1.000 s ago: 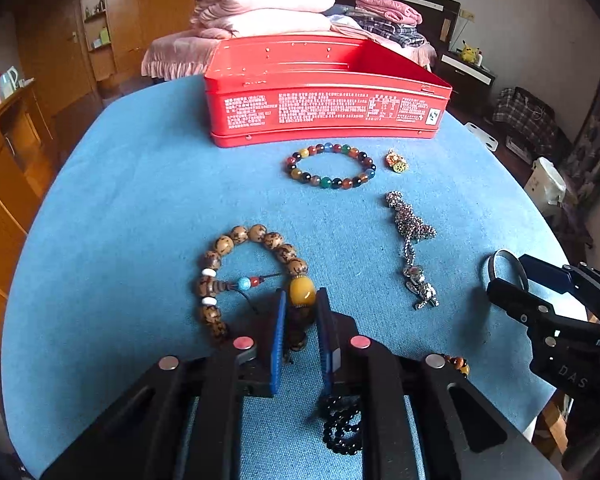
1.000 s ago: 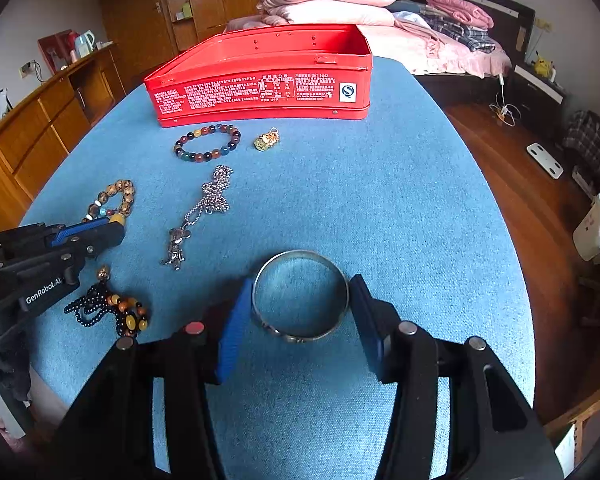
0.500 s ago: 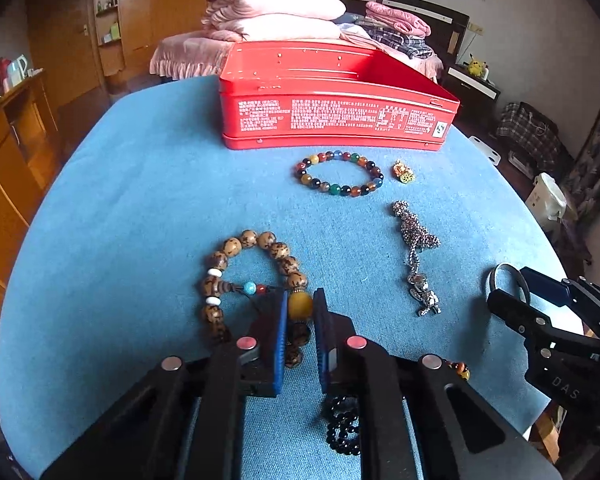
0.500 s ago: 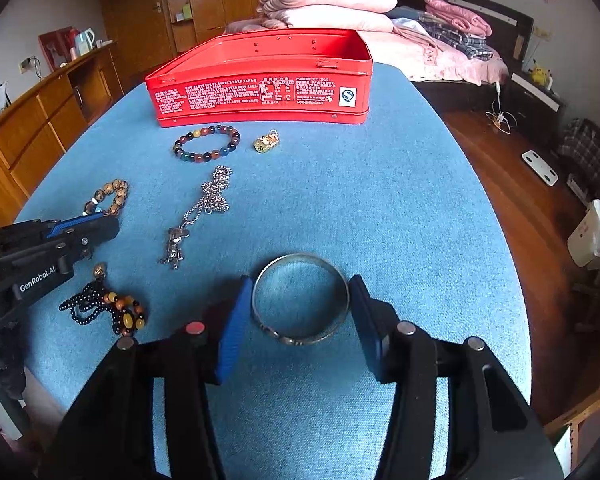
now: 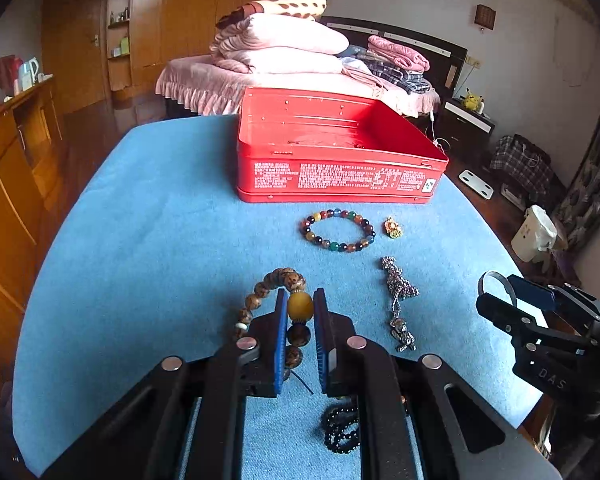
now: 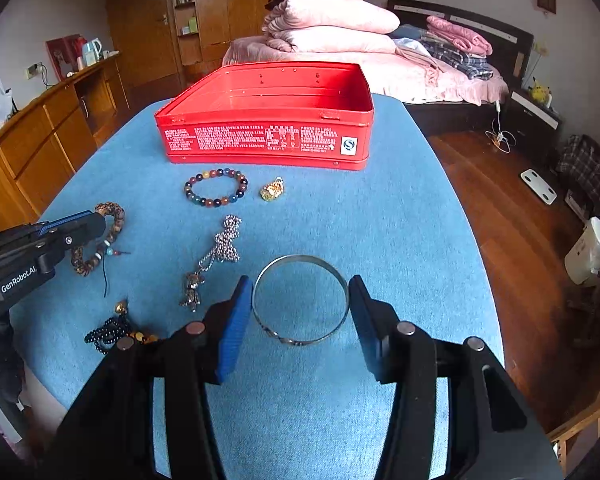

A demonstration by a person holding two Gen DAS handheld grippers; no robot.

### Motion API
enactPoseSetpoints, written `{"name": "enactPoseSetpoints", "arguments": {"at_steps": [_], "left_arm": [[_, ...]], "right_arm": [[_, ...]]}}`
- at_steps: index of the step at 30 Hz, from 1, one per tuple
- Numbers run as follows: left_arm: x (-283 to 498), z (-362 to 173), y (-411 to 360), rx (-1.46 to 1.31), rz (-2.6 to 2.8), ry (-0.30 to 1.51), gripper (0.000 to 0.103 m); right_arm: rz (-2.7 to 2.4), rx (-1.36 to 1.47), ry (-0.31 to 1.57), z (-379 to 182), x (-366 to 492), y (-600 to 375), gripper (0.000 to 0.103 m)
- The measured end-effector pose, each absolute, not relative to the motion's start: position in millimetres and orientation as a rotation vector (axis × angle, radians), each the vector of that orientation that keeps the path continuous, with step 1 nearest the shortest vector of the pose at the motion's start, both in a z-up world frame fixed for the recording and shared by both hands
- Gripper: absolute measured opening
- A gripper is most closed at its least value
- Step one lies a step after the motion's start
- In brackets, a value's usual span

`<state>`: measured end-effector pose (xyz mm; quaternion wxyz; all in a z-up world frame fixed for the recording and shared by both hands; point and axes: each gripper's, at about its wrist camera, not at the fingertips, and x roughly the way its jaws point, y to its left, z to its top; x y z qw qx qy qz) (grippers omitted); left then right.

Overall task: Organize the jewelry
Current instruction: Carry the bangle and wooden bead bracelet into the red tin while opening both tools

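My left gripper (image 5: 300, 294) is shut on the amber bead (image 5: 300, 307) of a brown wooden bead bracelet (image 5: 286, 276). The bracelet hangs from the jaws just above the blue tablecloth (image 5: 160, 260). My right gripper (image 6: 300, 282) is shut on a silver bangle (image 6: 300, 258), its pads pressing on both sides of the ring, which is held off the cloth. The open red tin (image 6: 268, 140) stands at the far side of the table. In the left wrist view the right gripper (image 5: 496, 292) shows at the right edge with the bangle (image 5: 496, 276).
On the cloth in front of the tin lie a multicoloured bead bracelet (image 6: 214, 202), a small gold charm (image 6: 272, 190) and a silver chain with a pendant (image 6: 224, 244). A black bead string (image 6: 108, 332) lies near the front edge. The table edge drops off at the right.
The left jaws closed onto the amber bead, and the wooden bracelet came up off the cloth. Both grippers rose a little, the right one keeping its bangle.
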<state>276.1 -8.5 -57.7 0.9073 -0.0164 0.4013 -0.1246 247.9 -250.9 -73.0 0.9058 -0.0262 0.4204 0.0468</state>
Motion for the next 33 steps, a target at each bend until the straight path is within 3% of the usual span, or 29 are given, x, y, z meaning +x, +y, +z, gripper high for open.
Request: {"name": "enactPoseSetpoints", "arguments": {"at_steps": [20, 33], "left_arm": [[334.3, -6.2, -27.4, -0.052, -0.258, 0.719, 0.013], [428.6, 20.8, -42.9, -0.088, -0.250, 0.683, 0.013]], "right_arm": [[0.102, -0.020, 0.778, -16.1, 325.2, -250.5, 0.048], [0.085, -0.003, 0.803, -4.0, 413.7, -253.8, 0.048]]}}
